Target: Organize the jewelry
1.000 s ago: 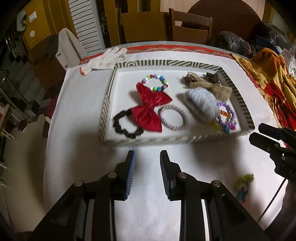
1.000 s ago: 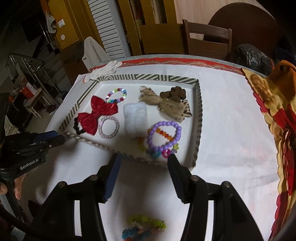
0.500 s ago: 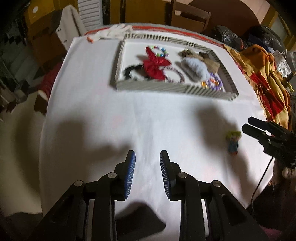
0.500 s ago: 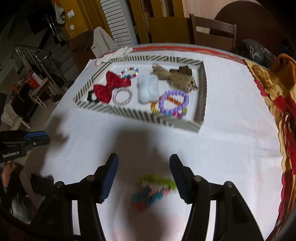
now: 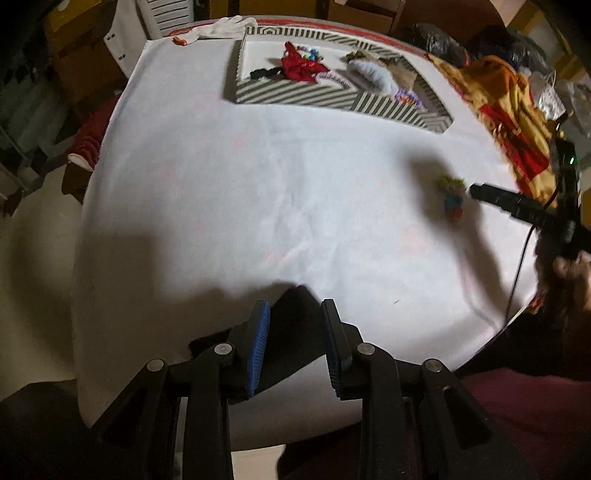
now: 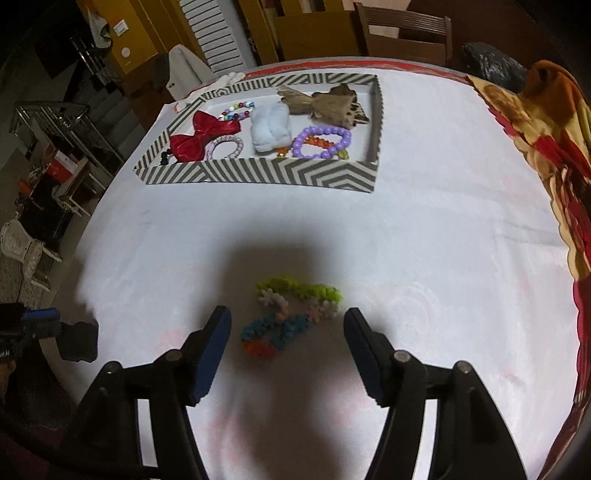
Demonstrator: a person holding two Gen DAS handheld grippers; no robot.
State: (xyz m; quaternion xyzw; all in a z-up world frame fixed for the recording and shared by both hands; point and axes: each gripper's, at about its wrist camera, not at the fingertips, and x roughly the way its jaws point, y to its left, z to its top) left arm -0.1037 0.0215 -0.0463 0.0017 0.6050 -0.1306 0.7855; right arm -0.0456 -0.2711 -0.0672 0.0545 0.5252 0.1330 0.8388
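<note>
A multicoloured spiky bracelet (image 6: 291,317) of green, white, teal and orange pieces lies loose on the white tablecloth. My right gripper (image 6: 287,320) hangs just above it with its jaws opening, and the bracelet lies between the fingers untouched. The striped tray (image 6: 258,173) at the far side holds a red bow (image 6: 201,136), bead bracelets (image 6: 321,142), a white scrunchie (image 6: 269,127) and brown bows. My left gripper (image 5: 295,314) is open and empty over the table's near edge. From the left wrist view the bracelet (image 5: 452,195) lies at the right beside the right gripper's fingers (image 5: 495,197).
An orange and red patterned cloth (image 6: 546,140) is heaped along the table's right side. A white glove (image 5: 218,27) lies at the tray's far left corner. Wooden chairs (image 6: 402,37) stand behind the table. Bare white tablecloth (image 5: 277,177) spreads between tray and grippers.
Both grippers have drawn back from the tray toward the table's near edge. The right one widened and now brackets the spiky bracelet. The left stays open.
</note>
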